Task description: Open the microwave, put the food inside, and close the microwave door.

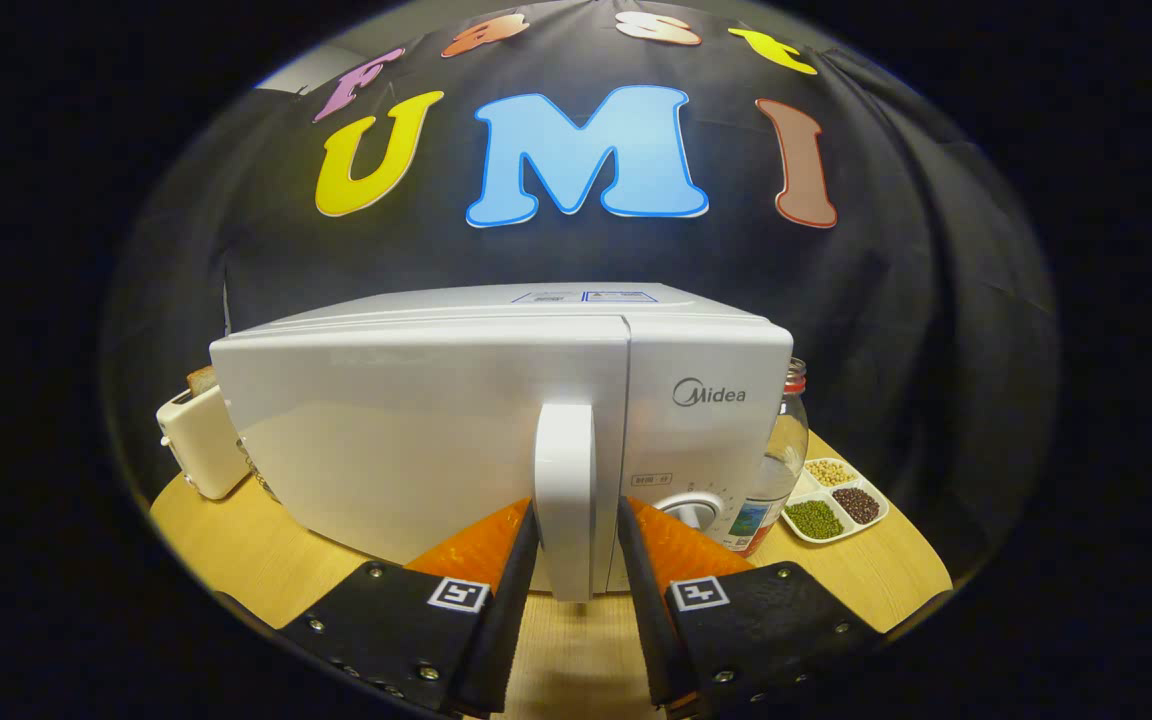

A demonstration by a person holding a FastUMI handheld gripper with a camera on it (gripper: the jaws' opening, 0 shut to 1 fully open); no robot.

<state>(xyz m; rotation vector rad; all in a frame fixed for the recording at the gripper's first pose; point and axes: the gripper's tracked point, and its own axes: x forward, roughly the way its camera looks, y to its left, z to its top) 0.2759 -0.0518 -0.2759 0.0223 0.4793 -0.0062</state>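
Wooden tabletop [236, 560] against black cloth carries a white microwave [496, 420] at centre frame, door closed. Its handle [566, 500] sits between the gripper [576, 525] fingers, contact unclear. Toaster [198, 440] left; jar [781, 450] and bean tray [836, 500] right.

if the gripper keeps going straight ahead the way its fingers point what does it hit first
The gripper would probably meet the white upright door handle of the white microwave first; the handle already sits between the open fingers, the door just behind.
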